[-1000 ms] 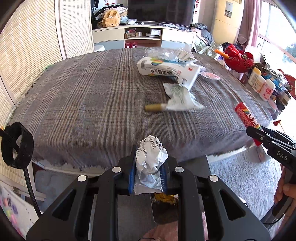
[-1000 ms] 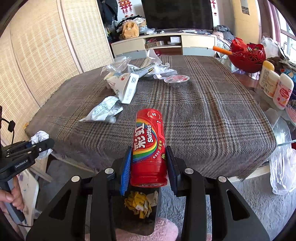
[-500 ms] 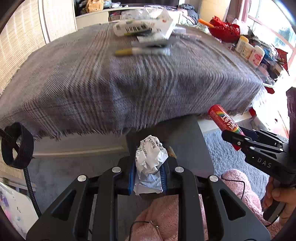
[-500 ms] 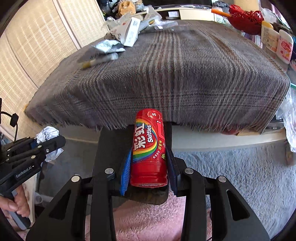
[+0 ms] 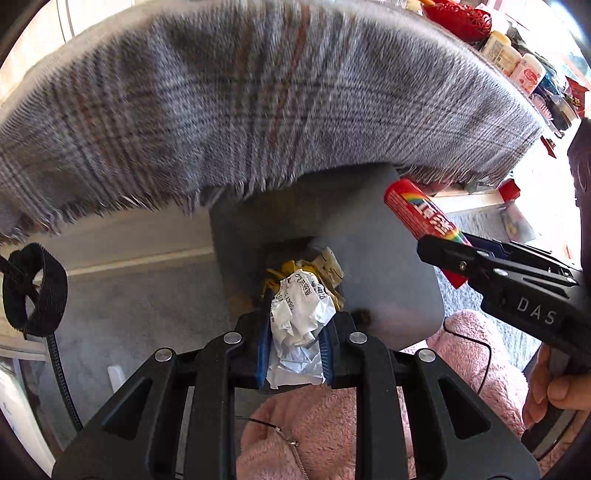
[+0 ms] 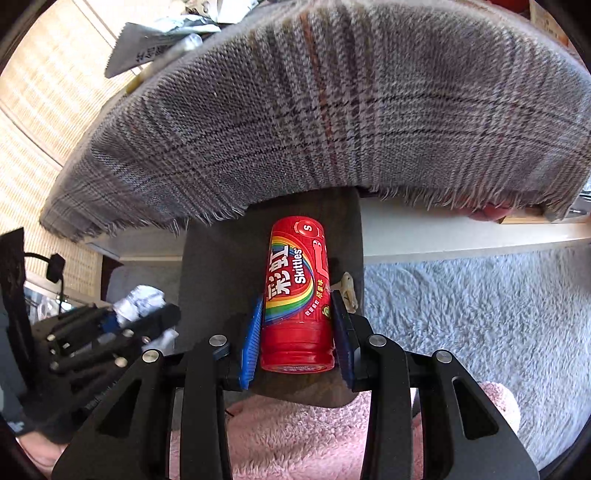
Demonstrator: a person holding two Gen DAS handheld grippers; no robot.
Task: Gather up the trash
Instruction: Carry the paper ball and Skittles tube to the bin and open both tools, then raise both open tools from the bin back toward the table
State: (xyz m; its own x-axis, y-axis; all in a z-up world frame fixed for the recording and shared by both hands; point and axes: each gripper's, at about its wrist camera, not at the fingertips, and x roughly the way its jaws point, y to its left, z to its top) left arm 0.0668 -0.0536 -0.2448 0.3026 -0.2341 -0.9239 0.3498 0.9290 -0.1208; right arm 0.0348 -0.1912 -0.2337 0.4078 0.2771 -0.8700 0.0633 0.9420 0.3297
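My left gripper (image 5: 295, 325) is shut on a crumpled white paper wrapper (image 5: 299, 317) and holds it over a dark grey trash bin (image 5: 388, 258) that stands under the table edge; yellow wrappers (image 5: 291, 267) lie inside the bin. My right gripper (image 6: 295, 317) is shut on a red Skittles tube (image 6: 297, 291), also above the bin (image 6: 218, 266). The tube shows in the left wrist view (image 5: 424, 218), to the right of the paper. The left gripper with its paper shows at the left of the right wrist view (image 6: 140, 306).
The table with a grey plaid cloth (image 5: 258, 92) hangs over the bin. More wrappers (image 6: 147, 48) lie on its far side. A red basket (image 5: 461, 18) and white bottles (image 5: 517, 62) stand at the right. A pink fuzzy garment (image 6: 314, 435) is below, and grey carpet (image 6: 461, 295) at the right.
Both grippers have dropped from table height to below the table edge and closer to the bin. Each still holds its item.
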